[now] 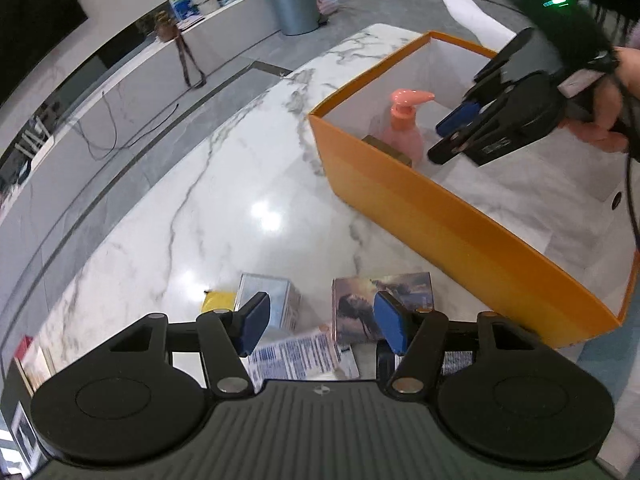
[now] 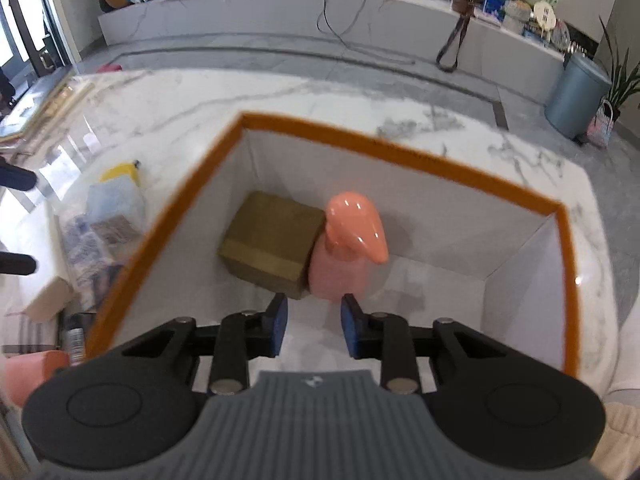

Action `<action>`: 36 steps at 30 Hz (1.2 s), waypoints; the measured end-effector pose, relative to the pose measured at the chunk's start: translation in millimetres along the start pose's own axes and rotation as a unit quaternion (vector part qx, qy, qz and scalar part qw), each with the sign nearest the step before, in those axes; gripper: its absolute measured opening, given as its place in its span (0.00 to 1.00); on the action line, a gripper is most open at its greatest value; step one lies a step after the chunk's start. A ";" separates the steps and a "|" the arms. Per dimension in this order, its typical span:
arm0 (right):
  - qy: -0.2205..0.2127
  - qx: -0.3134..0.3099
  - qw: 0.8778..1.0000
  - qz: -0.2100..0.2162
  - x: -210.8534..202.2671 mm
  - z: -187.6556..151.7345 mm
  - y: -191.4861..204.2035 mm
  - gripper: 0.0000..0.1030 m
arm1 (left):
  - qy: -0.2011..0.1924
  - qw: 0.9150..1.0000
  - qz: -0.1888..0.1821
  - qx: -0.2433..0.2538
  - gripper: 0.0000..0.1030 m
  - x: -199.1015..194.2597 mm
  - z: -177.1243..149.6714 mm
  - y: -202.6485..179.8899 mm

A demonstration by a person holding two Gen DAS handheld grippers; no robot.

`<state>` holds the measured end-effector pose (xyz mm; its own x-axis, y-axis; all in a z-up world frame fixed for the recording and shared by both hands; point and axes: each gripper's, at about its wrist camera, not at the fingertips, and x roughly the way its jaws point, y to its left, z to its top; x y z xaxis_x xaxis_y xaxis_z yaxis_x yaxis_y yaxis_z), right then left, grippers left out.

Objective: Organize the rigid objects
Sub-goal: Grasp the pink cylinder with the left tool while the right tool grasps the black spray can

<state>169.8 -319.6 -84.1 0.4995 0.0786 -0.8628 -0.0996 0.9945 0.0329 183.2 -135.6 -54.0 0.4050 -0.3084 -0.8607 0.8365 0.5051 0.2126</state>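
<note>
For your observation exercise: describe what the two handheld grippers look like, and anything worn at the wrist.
Each gripper, left and right, has black linkage arms with silver pivots, blue pads, round black side discs and a ribbed grey body bearing a small logo. A black cable trails from the right one; a dark fuzzy sleeve covers that wrist.

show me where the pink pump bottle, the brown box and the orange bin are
pink pump bottle [image 2: 340,272]: right wrist view, on its body below the pump head.
brown box [image 2: 272,240]: right wrist view, on its top face.
orange bin [image 1: 440,220]: left wrist view, on its outer side wall.

Black left gripper [image 1: 320,320], blue-padded right gripper [image 2: 314,324]
</note>
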 end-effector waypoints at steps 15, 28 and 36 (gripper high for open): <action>-0.043 -0.102 0.988 0.111 -94.0 -10.5 124.3 0.29 | -0.012 0.997 -0.037 -0.063 0.66 -69.8 -73.7 -8.1; 0.068 -0.196 0.975 0.078 -30.8 -48.7 173.1 0.21 | -0.003 0.996 -0.082 -0.027 0.72 -29.6 -107.1 -54.3; 0.102 -0.220 0.968 0.069 -17.0 -47.3 171.3 0.21 | 0.014 0.993 -0.105 -0.045 0.67 -1.8 -100.3 -53.0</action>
<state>103.5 -153.9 -87.6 0.2801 0.1480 -0.9485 -0.5320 0.8464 -0.0250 101.2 -81.0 -110.0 0.2133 -0.3922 -0.8948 0.8641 0.5031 -0.0145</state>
